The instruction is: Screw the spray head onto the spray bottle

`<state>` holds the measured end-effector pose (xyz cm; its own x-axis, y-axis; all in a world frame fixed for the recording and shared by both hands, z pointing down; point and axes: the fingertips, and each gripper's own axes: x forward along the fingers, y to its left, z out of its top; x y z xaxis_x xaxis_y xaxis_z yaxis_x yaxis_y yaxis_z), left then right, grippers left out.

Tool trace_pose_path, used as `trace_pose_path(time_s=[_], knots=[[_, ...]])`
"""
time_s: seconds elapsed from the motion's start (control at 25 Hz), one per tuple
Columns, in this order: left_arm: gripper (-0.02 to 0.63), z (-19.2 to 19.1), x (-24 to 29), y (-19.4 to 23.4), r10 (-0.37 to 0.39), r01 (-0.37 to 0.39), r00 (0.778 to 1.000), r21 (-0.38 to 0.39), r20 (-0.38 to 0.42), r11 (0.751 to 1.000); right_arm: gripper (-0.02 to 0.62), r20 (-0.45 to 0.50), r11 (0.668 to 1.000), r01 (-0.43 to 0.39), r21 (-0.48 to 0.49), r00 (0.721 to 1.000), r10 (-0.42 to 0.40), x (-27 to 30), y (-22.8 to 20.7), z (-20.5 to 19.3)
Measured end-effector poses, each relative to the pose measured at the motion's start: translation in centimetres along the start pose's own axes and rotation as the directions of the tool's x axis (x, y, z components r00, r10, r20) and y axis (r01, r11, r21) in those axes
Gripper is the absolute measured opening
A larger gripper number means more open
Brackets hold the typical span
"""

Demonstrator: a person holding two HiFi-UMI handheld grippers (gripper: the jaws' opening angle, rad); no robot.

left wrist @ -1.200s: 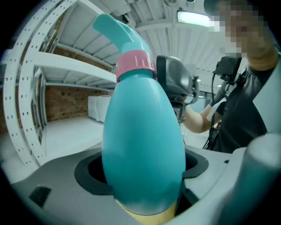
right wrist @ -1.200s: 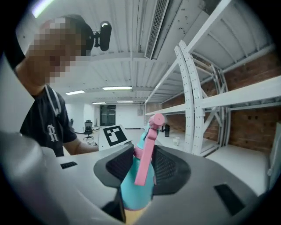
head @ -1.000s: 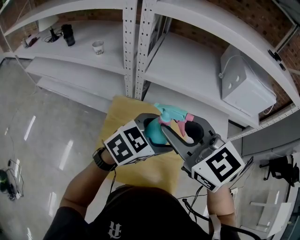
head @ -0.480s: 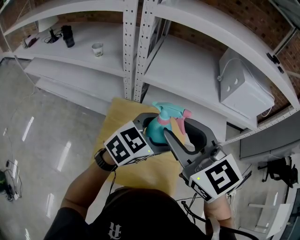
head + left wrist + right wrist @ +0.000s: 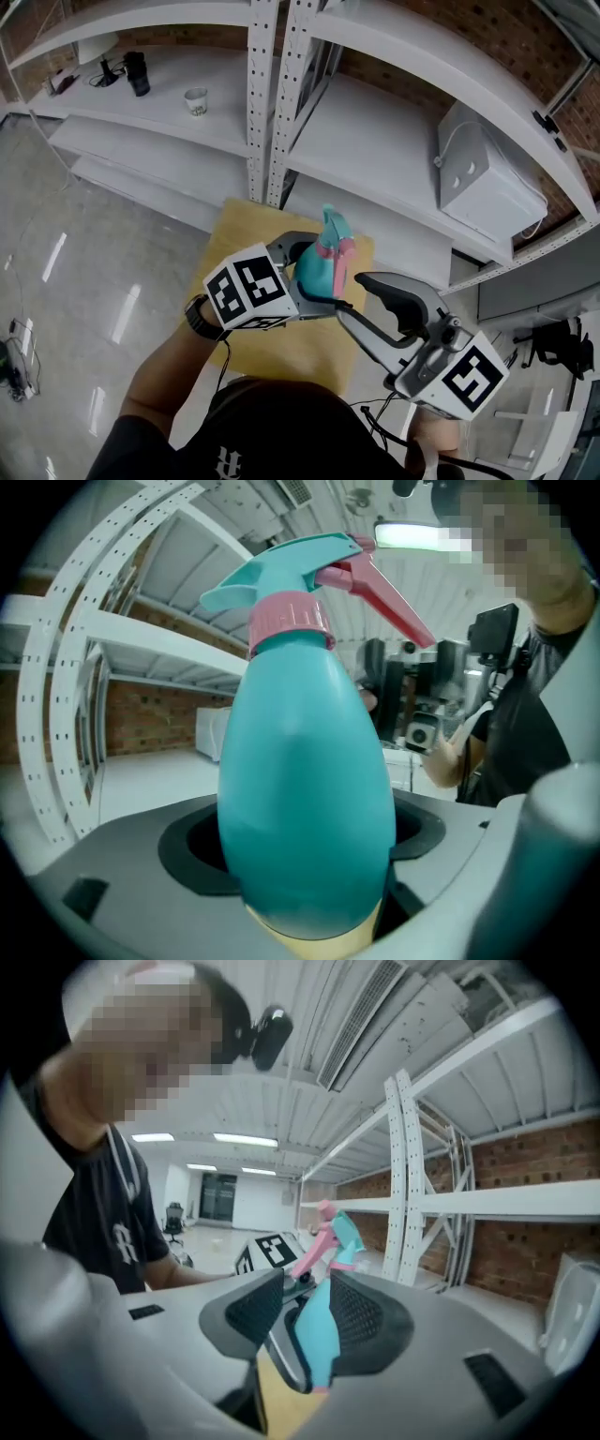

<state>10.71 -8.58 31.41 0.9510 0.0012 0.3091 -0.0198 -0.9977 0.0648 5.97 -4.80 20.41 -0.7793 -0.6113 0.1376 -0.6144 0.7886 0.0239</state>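
A teal spray bottle [image 5: 312, 270] [image 5: 305, 789] stands upright with my left gripper [image 5: 302, 277] [image 5: 309, 897] shut on its lower body. On its neck sits the spray head [image 5: 334, 231] [image 5: 281, 569], teal with a pink collar [image 5: 289, 619] and a pink trigger [image 5: 380, 597]. My right gripper [image 5: 352, 298] [image 5: 307, 1299] hangs lower right of the bottle. Its jaws stand open and apart from the bottle, with nothing between the pads. In the right gripper view the bottle [image 5: 317, 1330] shows beyond the gap.
A yellow wooden board [image 5: 246, 230] lies under the grippers. White metal shelving [image 5: 261, 94] rises behind it. The shelves carry a cup [image 5: 196, 99], a black item [image 5: 137, 69] and a white box [image 5: 487, 169]. The floor [image 5: 66, 253] is glossy grey.
My right gripper has drawn back from around the spray head toward the lower right. The spray head's nozzle has swung from pointing right to pointing away. The left gripper keeps its hold.
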Motion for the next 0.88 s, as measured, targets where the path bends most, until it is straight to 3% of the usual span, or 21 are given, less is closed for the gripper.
trace_pose_path(time_s=[0.08, 0.16, 0.28, 0.44, 0.56, 0.64, 0.72, 0.88], knots=[[0.419, 0.3, -0.6, -2.4, -0.128, 0.128, 0.992, 0.058, 0.004, 0.99, 0.133, 0.064, 0.99, -0.118, 0.076, 0.992, 0.113, -2.1, -1.2, 0.4], [0.419, 0.7, -1.2, -4.9, -0.26, 0.258, 0.966, 0.105, 0.009, 0.96, 0.133, 0.116, 0.95, -0.284, 0.128, 0.956, 0.27, -2.1, -2.0, 0.4], [0.419, 1.6, -1.5, -8.1, -0.408, 0.4, 0.912, 0.151, 0.029, 0.904, 0.133, 0.135, 0.857, -0.49, 0.158, 0.871, 0.472, -0.7, -1.1, 0.1], [0.419, 1.6, -1.8, -11.0, -0.528, 0.517, 0.849, 0.197, 0.005, 0.833, 0.134, 0.228, 0.75, -0.653, 0.107, 0.75, 0.62, -2.4, 0.2, 1.3], [0.419, 1.4, -2.5, -12.4, -0.597, 0.587, 0.802, 0.189, -0.002, 0.787, 0.186, 0.335, 0.672, -0.738, 0.065, 0.651, 0.682, -3.5, 0.3, 3.3], [0.419, 1.1, -2.6, -13.0, -0.618, 0.61, 0.786, 0.179, -0.012, 0.772, 0.201, 0.334, 0.626, -0.779, 0.044, 0.602, 0.725, -2.9, 1.1, 3.8], [0.419, 0.8, -2.2, -13.5, -0.63, 0.622, 0.776, 0.197, -0.027, 0.758, 0.201, 0.302, 0.6, -0.799, 0.033, 0.58, 0.757, -2.1, 2.1, 3.7], [0.419, 0.2, -2.2, -14.3, -0.658, 0.653, 0.751, 0.2, -0.048, 0.73, 0.201, 0.262, 0.581, -0.814, 0.015, 0.564, 0.783, -2.0, 2.7, 2.9]])
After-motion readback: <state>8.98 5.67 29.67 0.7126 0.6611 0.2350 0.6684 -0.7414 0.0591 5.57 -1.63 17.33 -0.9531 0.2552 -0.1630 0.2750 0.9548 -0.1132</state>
